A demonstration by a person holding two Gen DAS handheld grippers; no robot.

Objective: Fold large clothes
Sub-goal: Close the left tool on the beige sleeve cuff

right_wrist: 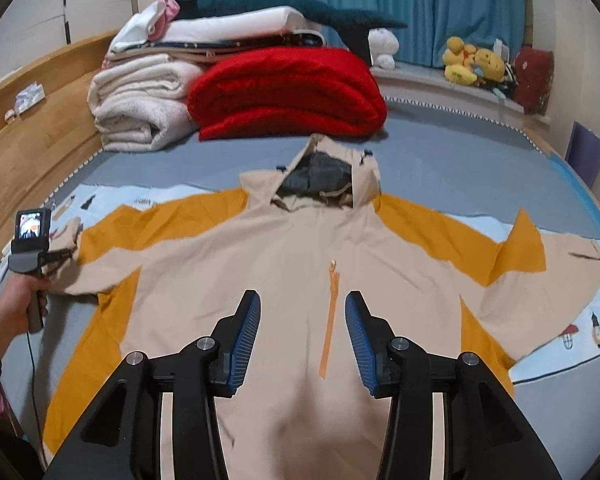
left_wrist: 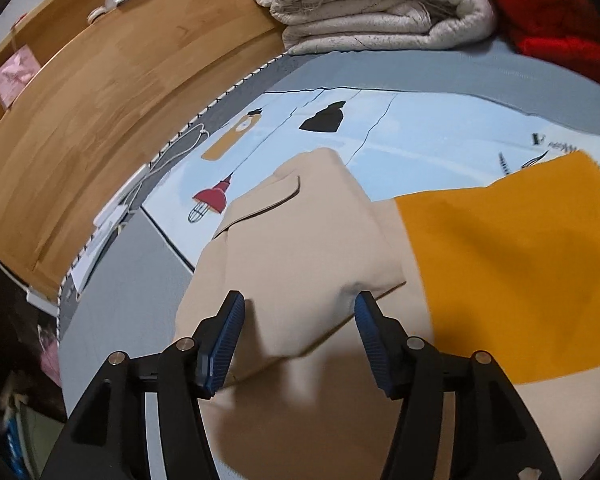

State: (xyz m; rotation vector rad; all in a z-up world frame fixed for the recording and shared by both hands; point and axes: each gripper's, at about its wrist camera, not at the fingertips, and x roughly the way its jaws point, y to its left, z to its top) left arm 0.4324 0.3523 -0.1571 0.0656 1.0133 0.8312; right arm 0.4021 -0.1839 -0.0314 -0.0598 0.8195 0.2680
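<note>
Two grippers hang over one beige-and-mustard hooded jacket (right_wrist: 276,264), spread face up across the middle of the right wrist view on a grey-blue bed (right_wrist: 460,168), sleeves out to either side and hood toward the top of the frame. The right gripper (right_wrist: 302,316) sits at lower centre above the jacket's chest, its jaws parted about halfway with nothing between them, straddling the orange zipper (right_wrist: 329,332). At the left edge of that view a hand (right_wrist: 14,308) holds the left gripper (right_wrist: 62,257) at the cuff end of the sleeve. In the left wrist view the left gripper (left_wrist: 299,312) shows its blue pads (left_wrist: 231,328) apart at either side of a raised hump of beige sleeve (left_wrist: 296,240); whether they touch the cloth I cannot tell. Folded cream blankets (right_wrist: 140,116) and a folded red blanket (right_wrist: 288,92) are stacked at upper centre, by the wooden headboard (right_wrist: 28,152).
</note>
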